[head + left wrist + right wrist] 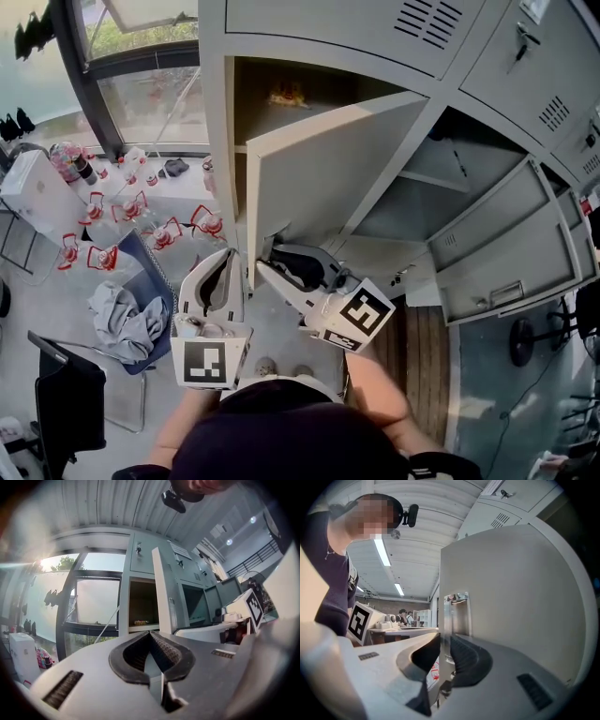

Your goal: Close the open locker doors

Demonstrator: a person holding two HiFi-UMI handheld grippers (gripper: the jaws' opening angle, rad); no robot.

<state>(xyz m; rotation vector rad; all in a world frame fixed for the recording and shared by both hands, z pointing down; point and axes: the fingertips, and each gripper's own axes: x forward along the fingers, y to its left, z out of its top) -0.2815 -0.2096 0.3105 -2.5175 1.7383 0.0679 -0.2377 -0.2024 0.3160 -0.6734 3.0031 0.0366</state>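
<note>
A grey locker door (328, 178) stands open in front of its compartment (281, 112), where a small yellow thing (289, 94) lies on the shelf. My right gripper (269, 260) is at the door's lower free edge. In the right gripper view the door's edge (446, 620) runs between the jaws, and the right gripper (445, 641) is shut on it. My left gripper (225, 258) hangs just left of that edge, touching nothing. Seen from the left gripper view, the left gripper (150, 634) has its tips together and nothing between them, with the door (164, 592) ahead.
Two more locker doors (502, 244) hang open at the right. A window (150, 103) is to the left, with red-and-white items (131, 211) below it. A chair with grey cloth (122, 323) stands at lower left. People (405, 617) stand far behind.
</note>
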